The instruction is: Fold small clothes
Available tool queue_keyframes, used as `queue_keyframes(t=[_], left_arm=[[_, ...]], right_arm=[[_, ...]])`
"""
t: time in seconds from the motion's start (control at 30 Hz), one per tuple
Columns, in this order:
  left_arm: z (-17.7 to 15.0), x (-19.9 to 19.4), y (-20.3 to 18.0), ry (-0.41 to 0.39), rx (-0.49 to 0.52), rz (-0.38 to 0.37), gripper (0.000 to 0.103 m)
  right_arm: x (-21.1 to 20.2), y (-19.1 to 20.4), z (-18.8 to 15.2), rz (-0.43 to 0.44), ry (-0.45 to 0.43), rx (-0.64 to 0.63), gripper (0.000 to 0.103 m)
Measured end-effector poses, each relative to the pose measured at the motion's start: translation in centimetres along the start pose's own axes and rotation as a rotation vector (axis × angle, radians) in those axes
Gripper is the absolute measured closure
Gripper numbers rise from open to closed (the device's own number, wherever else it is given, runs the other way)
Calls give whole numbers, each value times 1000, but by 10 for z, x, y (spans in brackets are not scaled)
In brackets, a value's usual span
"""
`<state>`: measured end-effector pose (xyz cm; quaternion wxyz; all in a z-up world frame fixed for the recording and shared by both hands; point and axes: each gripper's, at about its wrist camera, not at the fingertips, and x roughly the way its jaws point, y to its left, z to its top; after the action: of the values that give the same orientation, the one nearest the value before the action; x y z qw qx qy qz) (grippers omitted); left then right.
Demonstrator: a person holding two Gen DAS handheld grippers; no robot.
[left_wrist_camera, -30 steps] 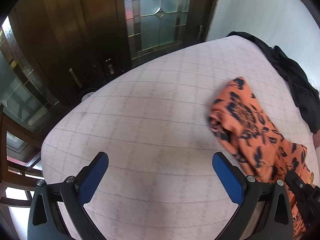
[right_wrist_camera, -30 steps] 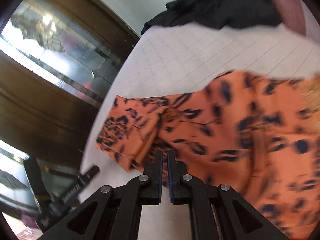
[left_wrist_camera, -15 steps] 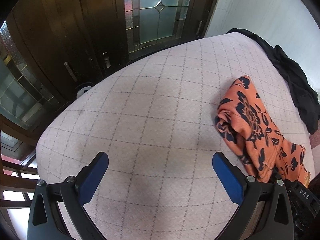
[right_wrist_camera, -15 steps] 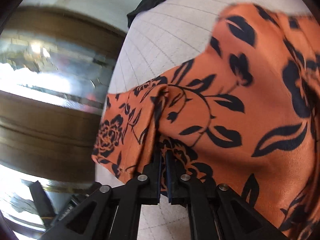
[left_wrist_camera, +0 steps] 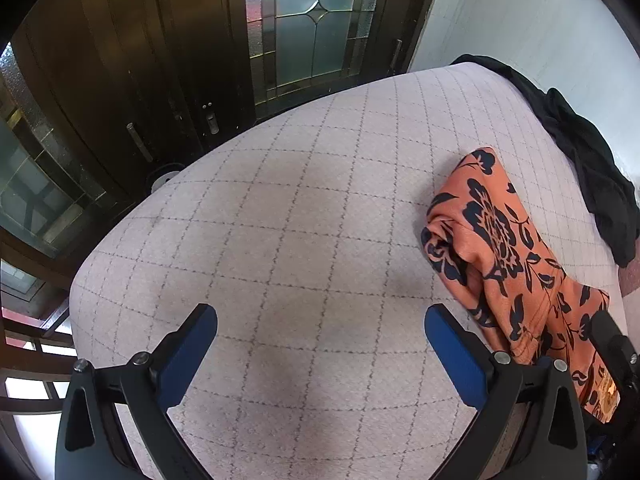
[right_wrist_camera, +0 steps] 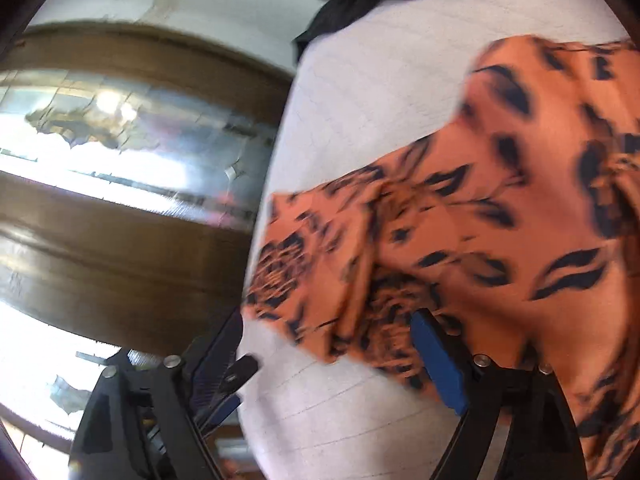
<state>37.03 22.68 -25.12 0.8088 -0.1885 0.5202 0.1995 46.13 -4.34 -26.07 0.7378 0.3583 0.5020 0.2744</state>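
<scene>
One orange floral garment [left_wrist_camera: 508,256], one black garment [left_wrist_camera: 592,168], two grippers.

Left gripper [left_wrist_camera: 320,340] fingers spread; right gripper [right_wrist_camera: 326,344], blurred, just opened

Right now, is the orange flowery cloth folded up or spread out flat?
Folded, loosely. The orange floral garment lies doubled over itself on the quilted pad, layers showing at its near edge.

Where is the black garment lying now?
In the left wrist view, the black garment lies along the far right edge of the checked surface, beyond the orange floral garment.
</scene>
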Motion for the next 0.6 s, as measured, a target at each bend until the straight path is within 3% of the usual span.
queue_keyframes(t=[0.17, 0.33, 0.4, 0.47, 0.53, 0.6], left_arm=[[1, -1, 2, -3, -5, 6, 0], [3, 0, 9, -2, -27, 9, 0], [3, 0, 10, -3, -27, 10, 0], [3, 0, 7, -4, -15, 13, 0], [1, 0, 4, -5, 0, 15, 0], [1, 1, 1, -4, 12, 20, 0]], right_arm=[[13, 14, 4, 6, -15, 12, 15], [37, 5, 11, 2, -16, 108, 20], [43, 7, 12, 7, -19, 95, 35], [58, 8, 13, 1, 5, 109, 74], [70, 9, 12, -32, 31, 109, 84], [66, 12, 6, -47, 2, 70, 89]])
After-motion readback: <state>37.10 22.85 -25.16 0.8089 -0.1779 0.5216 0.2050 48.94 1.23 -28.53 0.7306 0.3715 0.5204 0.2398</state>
